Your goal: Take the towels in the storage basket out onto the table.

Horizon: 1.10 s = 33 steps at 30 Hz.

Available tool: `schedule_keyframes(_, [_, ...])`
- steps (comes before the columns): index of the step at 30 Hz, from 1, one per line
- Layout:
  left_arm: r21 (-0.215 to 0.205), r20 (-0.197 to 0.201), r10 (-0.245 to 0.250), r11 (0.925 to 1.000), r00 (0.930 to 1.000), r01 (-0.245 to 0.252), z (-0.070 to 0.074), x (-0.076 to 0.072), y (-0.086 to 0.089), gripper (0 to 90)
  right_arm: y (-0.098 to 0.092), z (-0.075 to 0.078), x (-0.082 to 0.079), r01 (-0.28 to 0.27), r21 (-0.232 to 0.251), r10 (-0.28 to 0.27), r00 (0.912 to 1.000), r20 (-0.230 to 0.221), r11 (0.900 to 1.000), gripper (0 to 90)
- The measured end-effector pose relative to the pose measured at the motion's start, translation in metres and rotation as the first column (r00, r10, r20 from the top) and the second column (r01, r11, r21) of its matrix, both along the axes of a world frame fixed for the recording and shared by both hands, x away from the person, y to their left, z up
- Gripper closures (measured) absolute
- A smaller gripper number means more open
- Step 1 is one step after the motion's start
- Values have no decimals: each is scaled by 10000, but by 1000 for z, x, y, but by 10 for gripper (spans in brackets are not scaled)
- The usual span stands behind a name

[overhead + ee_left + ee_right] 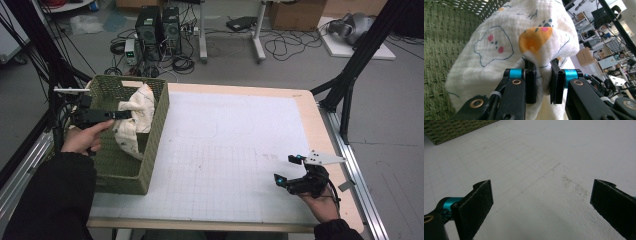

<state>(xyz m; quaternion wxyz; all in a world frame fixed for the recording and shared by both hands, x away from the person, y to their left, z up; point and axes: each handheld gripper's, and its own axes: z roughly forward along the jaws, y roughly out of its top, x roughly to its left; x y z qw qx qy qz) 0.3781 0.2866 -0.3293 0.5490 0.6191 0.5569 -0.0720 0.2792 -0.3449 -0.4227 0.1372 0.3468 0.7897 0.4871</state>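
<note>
A white cloth (pixel 134 120) printed with blue-outlined animals and an orange patch hangs inside the green woven basket (pixel 155 125) at the table's left. My left gripper (pixel 125 114) reaches over the basket's left wall and is shut on a fold of the cloth (pixel 499 50); that fold is pinched between its black pads (pixel 531 85). My right gripper (pixel 289 169) rests low over the white gridded mat (pixel 225 150) near the table's front right. It stands open, with only bare mat between its wide-apart pads (pixel 477 202).
The basket's corner (pixel 446 130) lies far off in the right gripper view. The wooden table edge (pixel 320 135) runs along the right. Computer towers (pixel 159 30), cables and boxes sit on the floor beyond the table. Black frame legs (pixel 350 75) stand at the right.
</note>
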Motion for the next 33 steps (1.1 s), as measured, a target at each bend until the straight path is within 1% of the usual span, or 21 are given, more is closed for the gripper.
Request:
schedule_keyframes(3, [10,18,-20,10000,10000,20,1,0,-1,784,0,0,0,-33,1,33,10000,37,10000,36])
schedule_keyframes(4, [-60,92,-60,10000,9999,60,3,0,-3,784,0,0,0,-68,6,68,10000,63,10000,36])
schedule_keyframes(7, [-122,126,-163,9998,9998,164,6,0,-6,784,0,0,0,-90,14,89,9999,79,10000,36])
schedule_keyframes(19, [-375,311,-257,9989,9992,268,13,2,-12,784,0,1,0,-36,17,36,10000,59,10000,36])
schedule_keyframes(24, [-340,347,-325,9989,9989,336,16,3,-17,784,0,1,0,-50,-4,50,10000,63,10000,36])
schedule_keyframes(26, [-445,393,-341,9984,9986,358,18,3,-18,784,0,1,0,-46,-8,46,10000,88,10000,36])
schedule_keyframes(27, [-410,402,-364,9984,9985,381,19,3,-19,784,0,1,0,-14,-3,14,10000,45,10000,36])
schedule_keyframes(28, [-399,403,-361,9985,9985,377,20,3,-20,784,-1,1,0,-24,-4,24,9999,103,10000,36])
schedule_keyframes(29, [-405,415,-371,9984,9984,388,20,3,-21,784,-1,1,0,-6,5,6,10000,41,10000,36])
schedule_keyframes(33, [-440,436,-446,9979,9981,465,21,4,-23,784,-1,1,0,-25,26,25,10000,85,10000,36])
